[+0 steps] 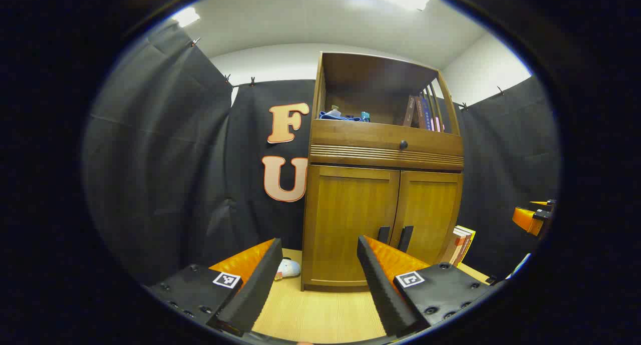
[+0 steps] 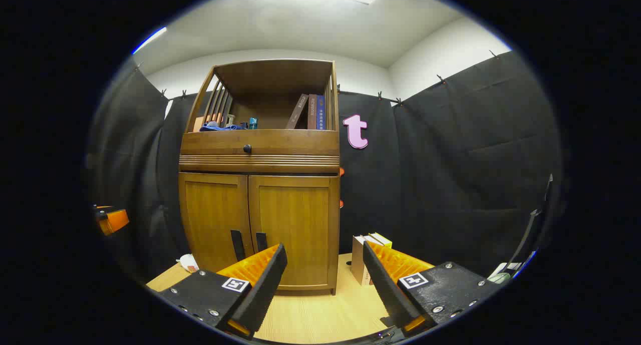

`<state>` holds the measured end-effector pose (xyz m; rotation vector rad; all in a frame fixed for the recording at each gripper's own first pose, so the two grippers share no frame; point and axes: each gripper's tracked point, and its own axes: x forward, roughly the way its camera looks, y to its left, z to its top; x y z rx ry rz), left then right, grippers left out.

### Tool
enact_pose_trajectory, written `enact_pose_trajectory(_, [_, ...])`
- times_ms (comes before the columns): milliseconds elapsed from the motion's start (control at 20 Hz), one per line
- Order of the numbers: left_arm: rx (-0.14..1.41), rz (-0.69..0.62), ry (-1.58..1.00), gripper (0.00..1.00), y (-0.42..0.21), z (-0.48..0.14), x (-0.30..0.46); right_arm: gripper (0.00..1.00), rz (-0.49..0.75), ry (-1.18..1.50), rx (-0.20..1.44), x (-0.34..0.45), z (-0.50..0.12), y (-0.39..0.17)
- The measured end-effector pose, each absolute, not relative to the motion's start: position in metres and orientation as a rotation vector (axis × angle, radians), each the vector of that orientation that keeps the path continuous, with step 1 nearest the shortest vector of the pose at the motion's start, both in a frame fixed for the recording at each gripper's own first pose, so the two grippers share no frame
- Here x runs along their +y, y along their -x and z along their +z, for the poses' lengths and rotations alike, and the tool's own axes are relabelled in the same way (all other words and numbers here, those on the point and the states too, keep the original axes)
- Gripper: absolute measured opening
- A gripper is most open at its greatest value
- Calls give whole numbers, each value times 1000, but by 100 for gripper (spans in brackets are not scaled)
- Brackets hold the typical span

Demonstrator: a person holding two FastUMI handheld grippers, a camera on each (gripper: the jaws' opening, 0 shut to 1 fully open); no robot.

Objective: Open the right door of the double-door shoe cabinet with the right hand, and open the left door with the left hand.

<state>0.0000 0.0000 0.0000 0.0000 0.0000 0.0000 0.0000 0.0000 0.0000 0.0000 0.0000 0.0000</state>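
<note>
Both doors are shut, so nothing's done yet; I'm at the approach step. The shoe cabinet [image 2: 260,205] stands on the counter [image 2: 320,315], back against the booth wall. My right tool [image 2: 323,272] is held off from it with its fingers spread wide, gripping nothing. My left tool [image 1: 315,265] is the same: fingers apart, empty, well short of the cabinet front.

The right door [image 2: 295,230] and left door [image 2: 213,222] meet at the centre seam, w/ two dark handles there: right handle [image 2: 261,241] and left handle [image 2: 237,245], just beside each other, low on the doors.

Next, I reckon: right tool goes fwd and left toward the right handle, closes across it, then pulls in an arc outward round the hinge on the cabinet's right edge. The handles sit close, so I need to aim clean and not catch the left one. Books [image 2: 363,257] stand by the cabinet's right side and may sit in the door's swing path.
</note>
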Motion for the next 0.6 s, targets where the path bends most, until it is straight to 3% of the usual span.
enact_pose_trajectory(150, [-8, -5, 11, 100, -1, 5, -5, 98, 16, -7, 5, 3, 0, -2])
enact_pose_trajectory(200, [-12, 0, 3, 93, -1, 7, -3, 93, 17, -6, 4, 1, -1, -4])
enact_pose_trajectory(550, [-8, 36, -17, 93, -2, 8, -1, 93, 32, -11, 4, 3, -1, -11])
enact_pose_trajectory(600, [-7, 36, -17, 93, -2, 7, -1, 99, 31, -12, 4, 2, -1, -12])
